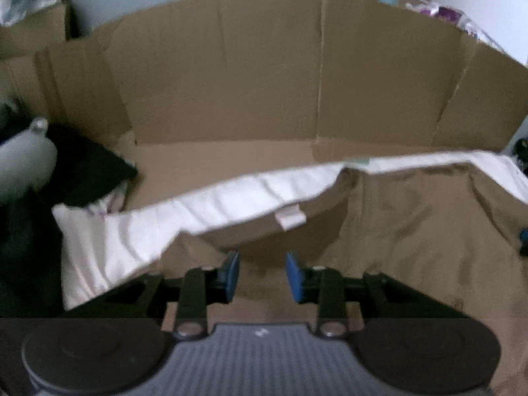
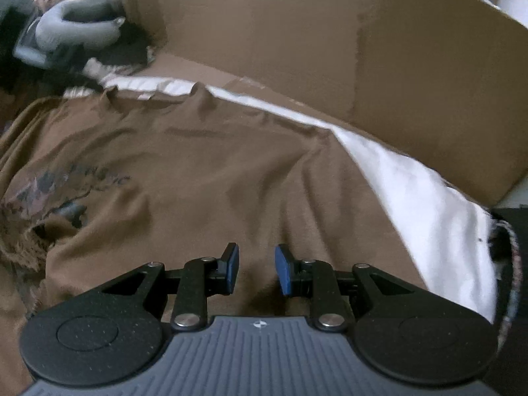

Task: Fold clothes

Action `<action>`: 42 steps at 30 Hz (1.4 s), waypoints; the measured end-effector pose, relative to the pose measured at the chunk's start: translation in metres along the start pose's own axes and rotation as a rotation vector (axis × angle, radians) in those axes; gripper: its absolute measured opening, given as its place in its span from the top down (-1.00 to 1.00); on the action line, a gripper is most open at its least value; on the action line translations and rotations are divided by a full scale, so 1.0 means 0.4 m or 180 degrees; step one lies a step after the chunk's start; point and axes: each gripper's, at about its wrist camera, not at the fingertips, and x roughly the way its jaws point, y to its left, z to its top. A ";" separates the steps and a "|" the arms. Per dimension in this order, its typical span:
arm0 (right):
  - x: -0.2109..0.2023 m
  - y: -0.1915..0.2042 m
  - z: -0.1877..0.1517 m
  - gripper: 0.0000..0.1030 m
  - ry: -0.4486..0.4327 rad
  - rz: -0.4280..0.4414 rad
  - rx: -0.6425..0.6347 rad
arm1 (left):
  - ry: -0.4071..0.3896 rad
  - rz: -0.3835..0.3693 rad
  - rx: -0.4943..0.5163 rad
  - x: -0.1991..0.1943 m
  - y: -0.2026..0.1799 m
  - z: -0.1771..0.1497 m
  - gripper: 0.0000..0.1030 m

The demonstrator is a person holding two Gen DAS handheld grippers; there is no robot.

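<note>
The left tongs [image 1: 262,275] stand open with nothing between them, low over the brown shirt [image 1: 412,231], whose collar edge lies just ahead of them over a white cloth [image 1: 231,201]. The right tongs [image 2: 256,269] are also open and empty, right above the shirt's body, so both are equally near. The shirt lies spread and wrinkled, its dark print [image 2: 66,184] toward the left, cardboard wall [image 2: 330,49] behind; whether any fold is made I cannot tell.

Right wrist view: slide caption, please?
Open right gripper poised over a brown printed T-shirt spread on white cloth.
</note>
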 end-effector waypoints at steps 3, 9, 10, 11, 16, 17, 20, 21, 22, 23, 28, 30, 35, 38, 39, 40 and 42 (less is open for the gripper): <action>-0.021 -0.025 0.000 0.38 -0.0036 -0.0096 0.0070 | 0.0100 0.0049 0.0060 0.031 -0.007 -0.016 0.34; -0.045 -0.077 -0.005 0.23 0.0016 -0.0490 0.0038 | 0.0150 0.0221 -0.0074 0.067 0.007 -0.026 0.28; -0.047 -0.088 -0.006 0.22 0.0029 -0.0566 0.0029 | 0.0158 0.0249 -0.0096 0.073 0.009 -0.027 0.25; -0.050 -0.099 -0.007 0.21 0.0040 -0.0634 0.0027 | 0.0167 0.0278 -0.0118 0.079 0.011 -0.029 0.22; -0.062 -0.143 -0.006 0.19 0.0112 -0.0851 0.0092 | 0.0121 0.0305 -0.0164 0.065 0.005 -0.034 0.25; -0.061 -0.149 -0.006 0.19 0.0147 -0.0892 0.0090 | 0.0101 0.0296 -0.0164 0.057 0.001 -0.034 0.25; -0.050 -0.165 -0.012 0.19 0.0268 -0.0949 0.0115 | 0.0041 0.0242 -0.0195 0.035 -0.009 -0.035 0.25; -0.044 -0.169 -0.015 0.19 0.0313 -0.0960 0.0123 | 0.0027 0.0225 -0.0206 0.030 -0.012 -0.035 0.24; -0.037 -0.171 -0.019 0.19 0.0355 -0.0962 0.0121 | 0.0016 0.0211 -0.0213 0.027 -0.014 -0.035 0.24; -0.030 -0.173 -0.024 0.19 0.0398 -0.0965 0.0118 | 0.0000 0.0193 -0.0211 0.023 -0.019 -0.036 0.24; 0.004 -0.175 -0.038 0.14 0.0574 -0.1004 0.0069 | -0.0023 0.0082 -0.0168 0.010 -0.043 -0.042 0.24; 0.025 -0.175 -0.044 0.11 0.0670 -0.1006 0.0012 | -0.0020 0.0044 -0.0156 0.009 -0.052 -0.045 0.24; 0.031 -0.188 -0.040 0.29 0.0735 -0.0900 0.0075 | -0.0026 -0.0046 -0.0167 0.002 -0.064 -0.052 0.24; 0.013 -0.194 -0.029 0.90 0.0749 -0.0886 0.0019 | -0.0042 -0.0089 -0.0173 -0.006 -0.072 -0.051 0.24; 0.005 -0.196 -0.024 0.96 0.0744 -0.0935 -0.0026 | -0.0049 -0.0106 -0.0171 -0.009 -0.075 -0.050 0.24; -0.003 -0.198 -0.019 0.96 0.0738 -0.0984 -0.0072 | -0.0055 -0.0124 -0.0169 -0.012 -0.078 -0.049 0.24; -0.012 -0.208 -0.009 0.97 0.0734 -0.1068 -0.0147 | -0.0059 -0.0158 -0.0151 -0.013 -0.086 -0.044 0.24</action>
